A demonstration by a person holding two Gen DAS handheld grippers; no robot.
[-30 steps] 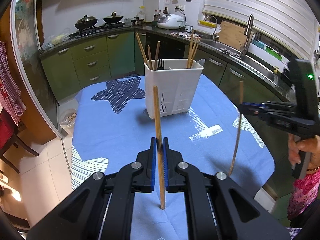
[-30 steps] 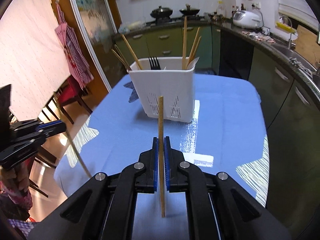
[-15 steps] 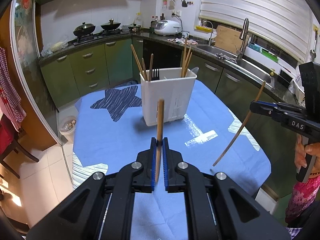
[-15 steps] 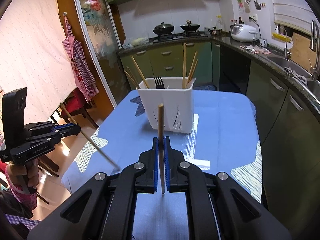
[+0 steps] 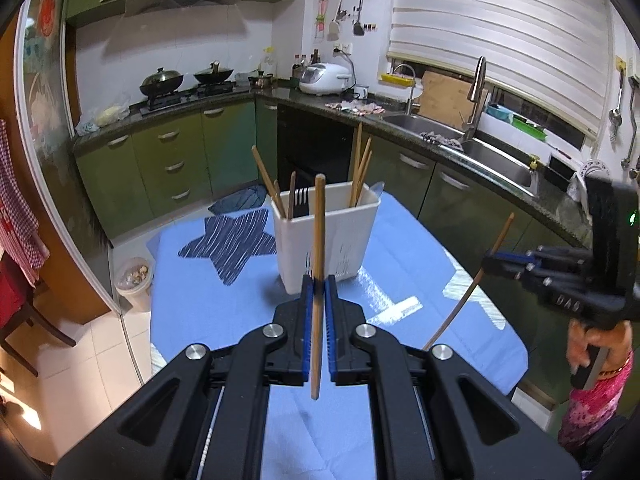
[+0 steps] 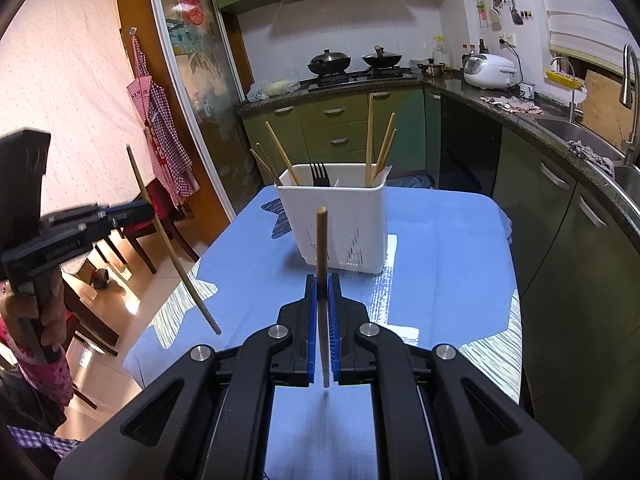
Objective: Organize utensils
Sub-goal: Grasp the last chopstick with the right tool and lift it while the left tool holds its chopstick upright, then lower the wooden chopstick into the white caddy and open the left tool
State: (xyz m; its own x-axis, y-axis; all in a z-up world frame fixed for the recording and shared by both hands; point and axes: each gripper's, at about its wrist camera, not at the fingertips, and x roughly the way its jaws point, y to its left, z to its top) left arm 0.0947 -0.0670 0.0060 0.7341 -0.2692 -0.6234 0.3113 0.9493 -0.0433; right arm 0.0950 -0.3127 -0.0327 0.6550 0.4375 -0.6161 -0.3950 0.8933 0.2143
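A white utensil caddy [image 5: 326,236] [image 6: 340,224] stands on the blue-clothed table [image 5: 200,304], holding several wooden chopsticks and a black fork [image 5: 301,200]. My left gripper [image 5: 318,284] is shut on a wooden chopstick [image 5: 319,240], held upright above the table in front of the caddy. My right gripper [image 6: 322,284] is shut on another wooden chopstick [image 6: 322,248], also short of the caddy. Each gripper shows in the other's view: the right one [image 5: 490,261] with its slanted chopstick [image 5: 468,292], the left one [image 6: 144,210] with its own [image 6: 172,248].
The table edge drops to a tiled floor on the left [image 5: 100,360]. Green kitchen cabinets [image 5: 172,160], a stove with pans [image 5: 184,80] and a sink [image 5: 460,140] lie beyond. Chairs [image 6: 132,248] stand left of the table in the right wrist view.
Both grippers have risen and drawn back from the table with their chopsticks. The caddy looks smaller and lower. The chopsticks now hang clear above the cloth, and each tilts more in the other's view.
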